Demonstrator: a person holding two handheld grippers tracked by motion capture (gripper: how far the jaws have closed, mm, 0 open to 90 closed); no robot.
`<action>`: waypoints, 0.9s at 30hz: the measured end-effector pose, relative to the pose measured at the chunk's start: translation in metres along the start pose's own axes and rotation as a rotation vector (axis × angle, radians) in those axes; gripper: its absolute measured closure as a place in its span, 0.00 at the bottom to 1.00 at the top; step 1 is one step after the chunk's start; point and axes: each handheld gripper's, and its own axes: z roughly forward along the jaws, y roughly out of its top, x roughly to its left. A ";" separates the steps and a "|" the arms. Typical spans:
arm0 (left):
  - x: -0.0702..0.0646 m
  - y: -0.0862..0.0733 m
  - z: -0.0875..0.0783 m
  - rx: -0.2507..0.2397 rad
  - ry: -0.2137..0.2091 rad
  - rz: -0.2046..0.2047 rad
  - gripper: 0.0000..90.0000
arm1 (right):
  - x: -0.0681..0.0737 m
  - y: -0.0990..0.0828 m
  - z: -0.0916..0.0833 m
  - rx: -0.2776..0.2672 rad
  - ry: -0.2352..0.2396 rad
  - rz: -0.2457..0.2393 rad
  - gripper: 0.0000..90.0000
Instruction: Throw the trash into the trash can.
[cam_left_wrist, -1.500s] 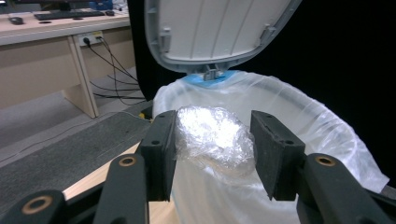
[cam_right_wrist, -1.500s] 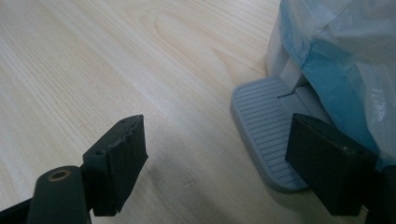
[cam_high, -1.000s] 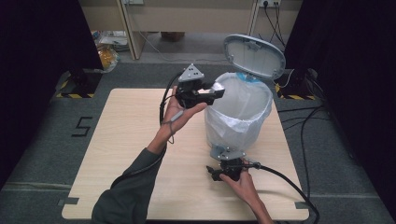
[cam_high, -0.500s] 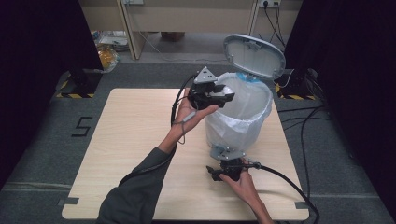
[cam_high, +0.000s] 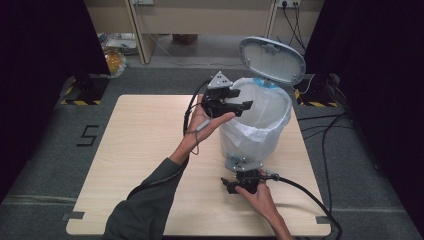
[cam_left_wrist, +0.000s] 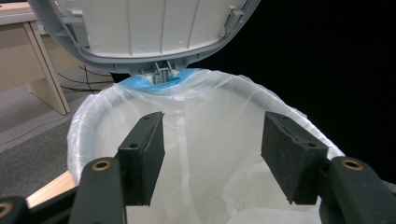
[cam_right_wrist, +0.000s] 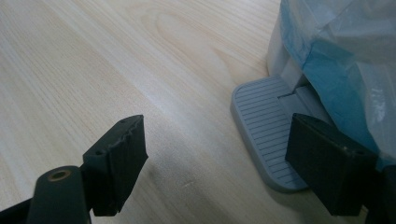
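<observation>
Since the earlier frames, the left gripper (cam_high: 239, 106) has been carried from beside the bin (cam_high: 255, 125) to above its open mouth, and its fingers (cam_left_wrist: 142, 156) have just been opening; nothing is seen between them, and they now stand partly apart. Beyond and below these fingers the white liner bag (cam_left_wrist: 205, 154) is seen, draped over the rim, with the raised lid (cam_high: 272, 60) standing behind it.

The right gripper (cam_high: 239, 182) is held low on the counter (cam_high: 140, 145), at the bin's foot. Its fingers (cam_right_wrist: 116, 163) look spread in its own view, yet they are judged near their narrowest, with nothing clamped; the grey pedal (cam_right_wrist: 264, 135) lies between them, under the right-hand pad, and whether it is pressed cannot be told.

The bin is judged light, stiff plastic, easily tipped; the liner is thin, soft and slippery, and likely to tear. A hold is best taken on the rim or pedal, not the film.
</observation>
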 end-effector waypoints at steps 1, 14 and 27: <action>0.000 0.000 -0.002 -0.002 -0.001 -0.005 0.43 | 0.000 0.000 0.000 0.000 0.000 0.000 0.22; 0.002 0.001 -0.011 -0.001 0.001 -0.001 0.42 | 0.000 0.000 0.000 0.000 0.001 0.000 0.22; 0.022 -0.008 -0.038 -0.012 0.035 -0.017 0.39 | 0.000 0.000 0.000 0.001 0.000 -0.001 0.22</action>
